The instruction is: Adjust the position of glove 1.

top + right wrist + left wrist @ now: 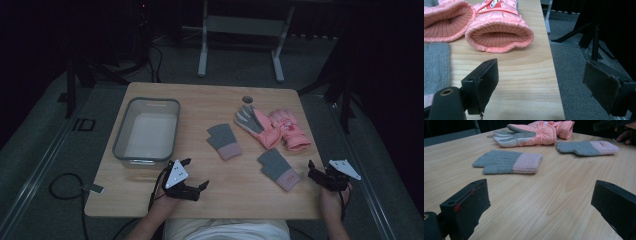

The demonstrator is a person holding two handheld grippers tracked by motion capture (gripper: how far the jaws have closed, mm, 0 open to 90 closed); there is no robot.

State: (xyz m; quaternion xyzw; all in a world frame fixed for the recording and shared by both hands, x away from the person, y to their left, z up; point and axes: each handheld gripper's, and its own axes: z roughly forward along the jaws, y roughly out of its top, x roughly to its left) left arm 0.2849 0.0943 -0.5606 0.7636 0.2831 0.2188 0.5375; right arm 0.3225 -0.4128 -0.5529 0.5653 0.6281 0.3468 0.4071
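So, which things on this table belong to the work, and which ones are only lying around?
Belong to the work:
- two grey knit gloves with pink cuffs
- two pink padded gloves
- grey plastic tub, probably where the gloves go
- left gripper and right gripper, both open

Only lying around:
- metal stand on the floor behind the table
- cables on the floor

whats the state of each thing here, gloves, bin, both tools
left tool: open, holding nothing, low over the table's near edge
right tool: open, holding nothing, at the table's right edge
grey bin: upright, nothing in it
left knit glove: flat on the table, untouched
right knit glove: flat on the table, untouched
pink ski gloves: lying side by side, touching, cuffs gaping open toward the right tool
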